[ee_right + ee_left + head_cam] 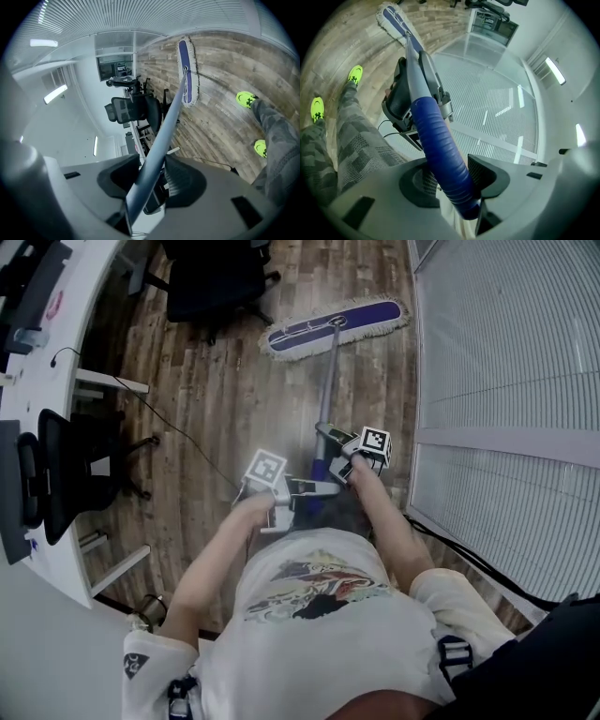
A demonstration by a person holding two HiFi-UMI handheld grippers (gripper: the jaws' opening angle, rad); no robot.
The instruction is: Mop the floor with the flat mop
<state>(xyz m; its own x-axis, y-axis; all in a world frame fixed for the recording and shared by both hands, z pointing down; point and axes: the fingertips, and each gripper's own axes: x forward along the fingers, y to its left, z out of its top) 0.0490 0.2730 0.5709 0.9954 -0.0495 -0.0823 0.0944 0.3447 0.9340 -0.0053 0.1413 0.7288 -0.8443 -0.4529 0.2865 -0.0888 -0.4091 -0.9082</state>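
The person stands on the brown wood-plank floor (234,399) with the flat mop stretched out ahead. Its long blue pad with a pale fringe (336,327) lies flat on the boards at the far end, just beside the ribbed glass partition (506,352) on the right and near a black office chair (211,277). The left gripper (314,488) has its jaws clamped on the blue ribbed grip (440,145) at the near end of the handle. The right gripper (336,451), a little farther along, has its jaws closed round the grey metal pole (164,131), which runs between the two pads and on to the pad's hinge. The step in hand looks like a mopping stroke, with the pad at full reach and both grippers steering from the near end. The next move probably calls for drawing the pad back or sweeping it left across the bare boards while both grips stay firm, so that the pole does not twist and the pad stays flat. A thin black cable (169,432) trails over the floor to the left, near the white curved bench (56,362), and the pad could snag on it.
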